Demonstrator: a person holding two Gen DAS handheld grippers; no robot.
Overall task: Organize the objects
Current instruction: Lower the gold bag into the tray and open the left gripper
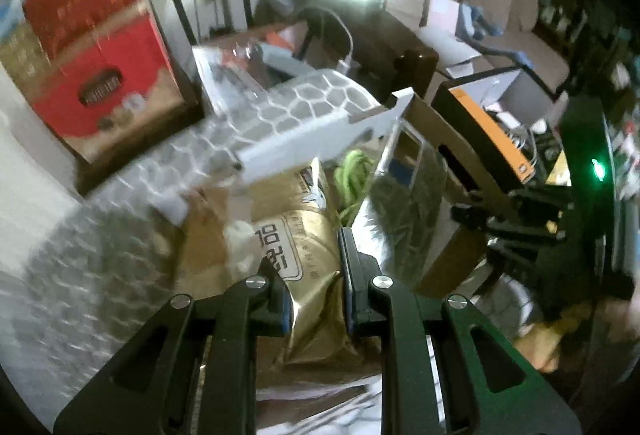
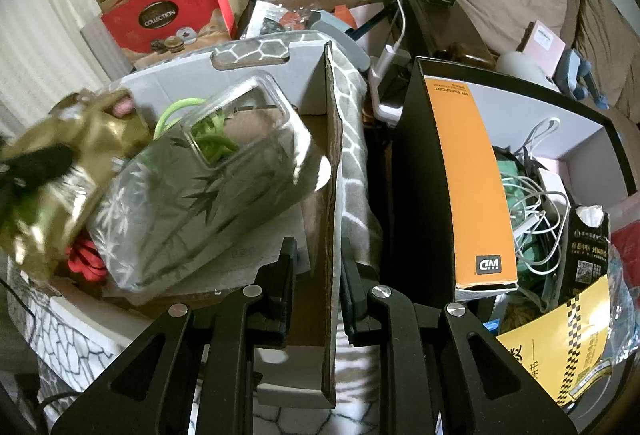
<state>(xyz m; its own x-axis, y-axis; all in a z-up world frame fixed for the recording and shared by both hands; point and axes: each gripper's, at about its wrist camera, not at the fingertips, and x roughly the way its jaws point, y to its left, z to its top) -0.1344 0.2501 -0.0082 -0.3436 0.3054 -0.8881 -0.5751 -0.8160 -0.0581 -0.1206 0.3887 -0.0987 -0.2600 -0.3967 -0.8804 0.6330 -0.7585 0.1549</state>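
**Ana:** Nearest the left wrist camera, what is there?

**Ben:** Black fingers of the left tool (image 1: 314,275), clenched on a gold foil packet (image 1: 304,255). It hangs over the open cardboard box (image 1: 424,155) with the grey honeycomb print. From the right wrist view the same packet (image 2: 52,171) shows blurred at the far left, above the box's left side.

**Ana:** Which way does the packet point?

**Ben:** Its long axis runs away from the left camera, roughly along the fingers, with the near end pinched and the printed face up. The exact tilt is hard to tell — the picture is smeared.

**Ana:** What already lies in the box?

**Ben:** Left to right: something red (image 2: 86,263) low down, a clear bag with a bamboo-leaf print (image 2: 200,203) leaning across the middle, and a green cord (image 2: 212,143) inside it.

**Ana:** And the right tool?

**Ben:** The right tool (image 2: 314,287) straddles the box's upright right wall (image 2: 330,195), one finger on each side. Gaps show, so it looks released, not clamped.

**Ana:** How far along is the tidying?

**Ben:** I judge it partway — a few things are boxed, and the packet is not yet set down. Right of the box, a black bin (image 2: 412,163) holds an orange carton (image 2: 472,175), tangled white cables (image 2: 536,207) and a yellow bag (image 2: 560,351), all jumbled.
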